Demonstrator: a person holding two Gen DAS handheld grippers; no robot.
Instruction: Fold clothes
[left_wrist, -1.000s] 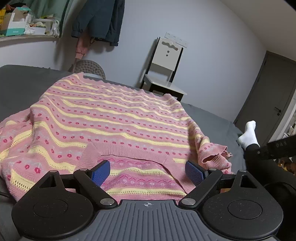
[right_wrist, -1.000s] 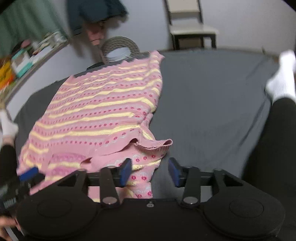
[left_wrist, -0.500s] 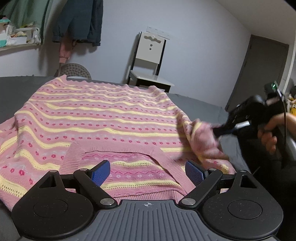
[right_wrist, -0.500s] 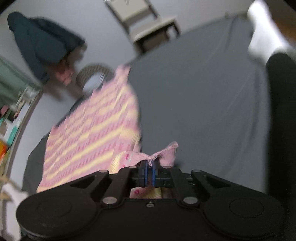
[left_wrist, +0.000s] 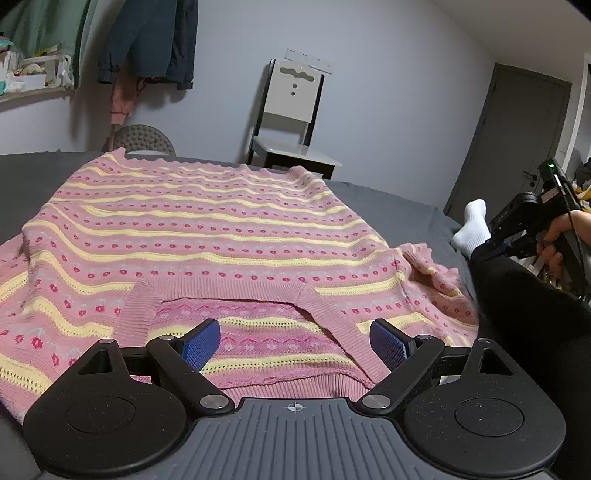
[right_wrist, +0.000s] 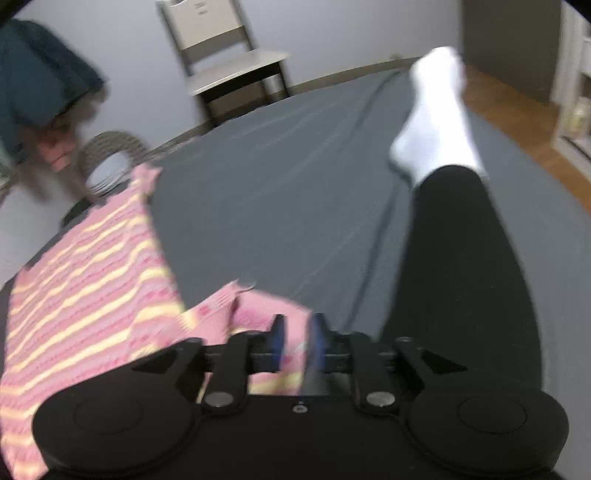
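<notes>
Pink sweater (left_wrist: 207, 236) spread flat on the grey bed (right_wrist: 295, 166).
Our left gripper (left_wrist: 293, 341) is wide open over the collar; our right gripper (right_wrist: 295, 341) is slightly open around the sleeve (right_wrist: 255, 308), grip unclear.

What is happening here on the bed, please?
A person sitting on a bed with a grey sheet is starting to fold a pink striped sweater, holding a gripper in each hand. The sweater lies spread flat. The left gripper hovers open over the neckline, touching nothing. The right gripper is at the sweater's right sleeve; its fingers stand slightly apart with fabric between them, but the picture is blurred, so the grip is unclear. No fold is made yet.
</notes>
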